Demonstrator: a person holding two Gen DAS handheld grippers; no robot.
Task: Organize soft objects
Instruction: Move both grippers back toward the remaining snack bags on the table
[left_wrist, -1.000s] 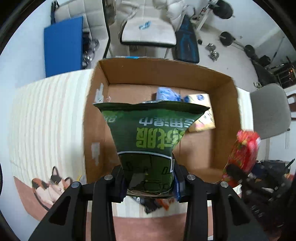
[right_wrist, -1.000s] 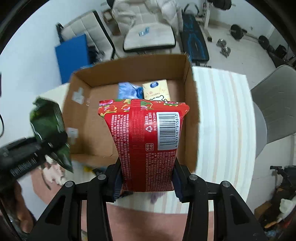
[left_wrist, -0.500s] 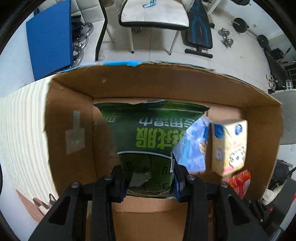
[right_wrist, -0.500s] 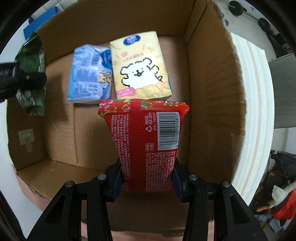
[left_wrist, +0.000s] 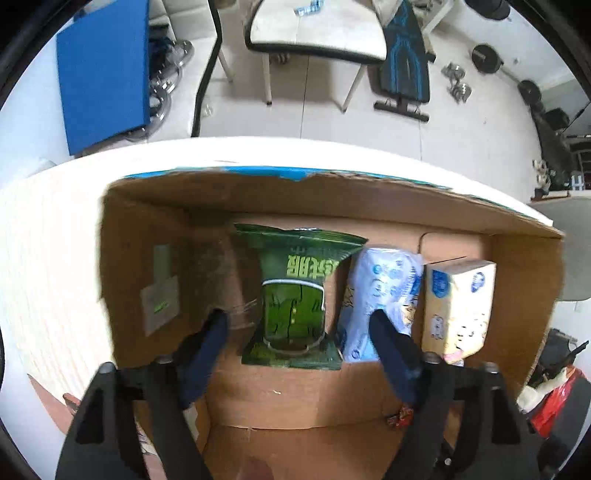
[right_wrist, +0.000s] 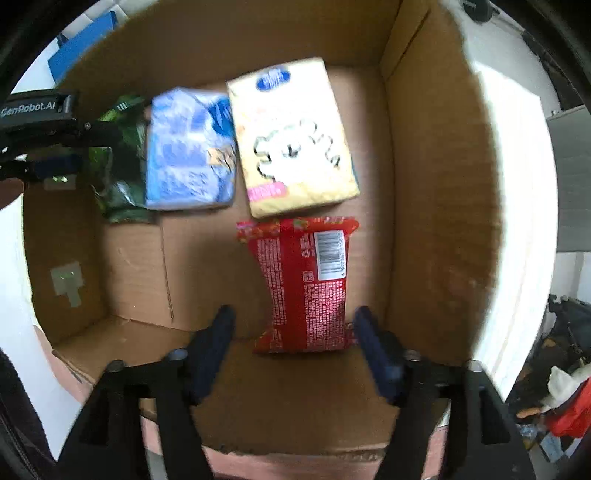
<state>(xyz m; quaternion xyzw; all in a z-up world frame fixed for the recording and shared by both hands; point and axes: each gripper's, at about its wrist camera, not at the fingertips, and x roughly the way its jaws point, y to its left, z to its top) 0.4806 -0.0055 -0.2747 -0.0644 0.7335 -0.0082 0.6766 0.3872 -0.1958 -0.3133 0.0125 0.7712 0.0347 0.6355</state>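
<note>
Both grippers point down into a corrugated cardboard box, and their jaws have just been opening. Between the wide-spread left gripper fingers lies a crinkly green foil packet, untouched by either pad. The right gripper stands equally wide around a glossy red packet on the box floor. Farther in lie a soft blue tissue pack and a blocky yellow pack, side by side.
</note>
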